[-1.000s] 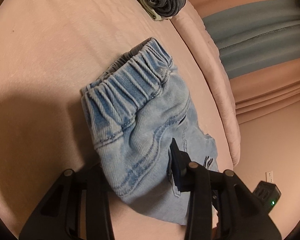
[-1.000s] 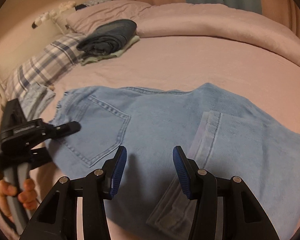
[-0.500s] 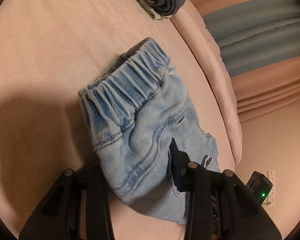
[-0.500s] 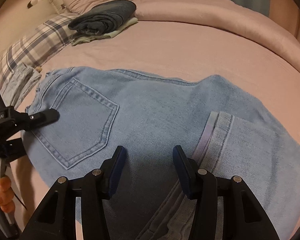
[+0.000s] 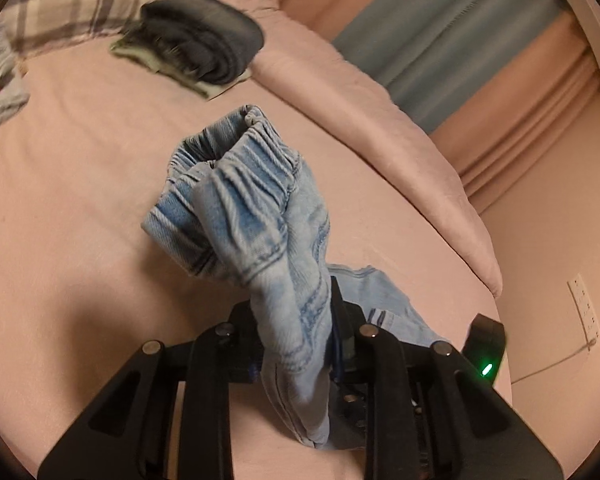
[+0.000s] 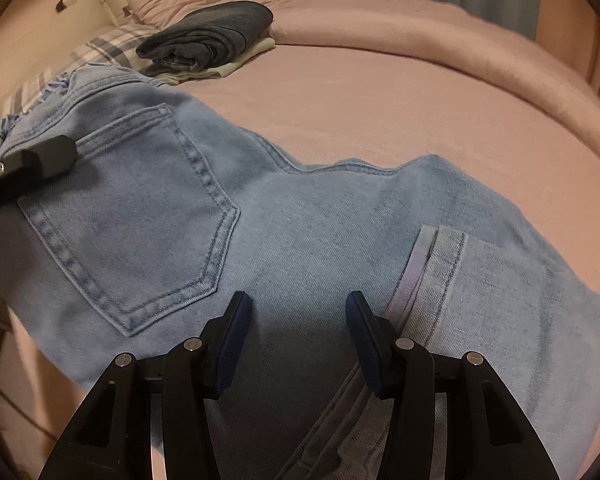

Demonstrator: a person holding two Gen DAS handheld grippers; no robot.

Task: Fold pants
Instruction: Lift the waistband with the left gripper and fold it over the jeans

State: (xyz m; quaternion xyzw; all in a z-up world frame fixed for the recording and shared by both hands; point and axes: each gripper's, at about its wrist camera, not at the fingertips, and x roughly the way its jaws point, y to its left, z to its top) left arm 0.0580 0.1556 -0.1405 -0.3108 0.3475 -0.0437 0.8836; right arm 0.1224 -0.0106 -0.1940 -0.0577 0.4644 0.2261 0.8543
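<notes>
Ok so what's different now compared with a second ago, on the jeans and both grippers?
The left gripper, shut on the light blue denim jeans, has lifted the elastic waistband off the pink bedsheet, bunching it. The right gripper stays open above the folded leg cuff. The dark folded clothes pile hasn't moved.

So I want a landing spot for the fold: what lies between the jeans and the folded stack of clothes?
Only bare pink bedsheet, seen from the right wrist view.
</notes>
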